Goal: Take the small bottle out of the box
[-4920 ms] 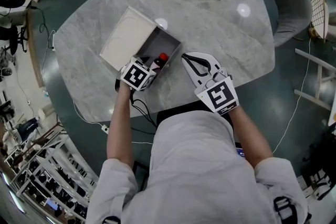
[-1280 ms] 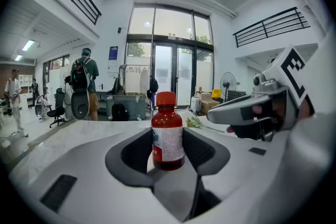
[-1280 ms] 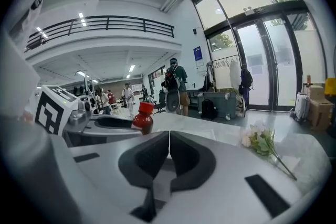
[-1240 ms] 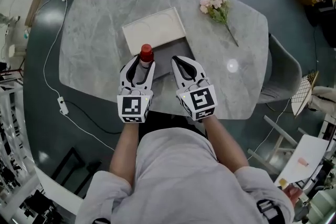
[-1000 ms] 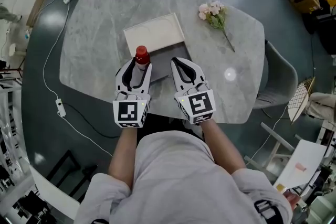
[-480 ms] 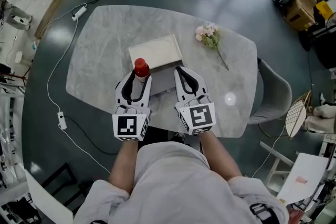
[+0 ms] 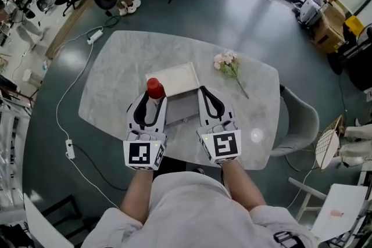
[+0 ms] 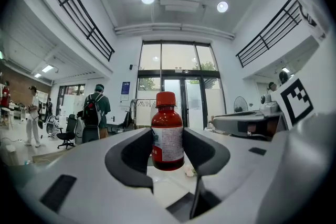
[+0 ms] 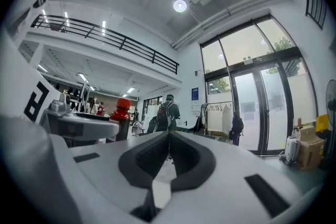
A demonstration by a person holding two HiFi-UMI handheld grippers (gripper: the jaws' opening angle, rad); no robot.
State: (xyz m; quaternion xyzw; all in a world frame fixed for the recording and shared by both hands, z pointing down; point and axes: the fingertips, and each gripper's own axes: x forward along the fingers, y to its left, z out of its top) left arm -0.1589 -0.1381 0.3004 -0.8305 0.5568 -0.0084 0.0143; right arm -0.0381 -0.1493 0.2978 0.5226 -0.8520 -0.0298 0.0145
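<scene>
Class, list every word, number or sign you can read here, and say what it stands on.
No text can be quoted.
Print on the small bottle: too blurred to read.
Print on the blue sign by the doors: too small to read.
On the left marker cube and right marker cube: patterns, no words.

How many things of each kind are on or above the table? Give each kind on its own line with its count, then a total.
grippers: 2, the left gripper and the right gripper
small bottle: 1
box: 1
flower sprig: 1
total: 5
</scene>
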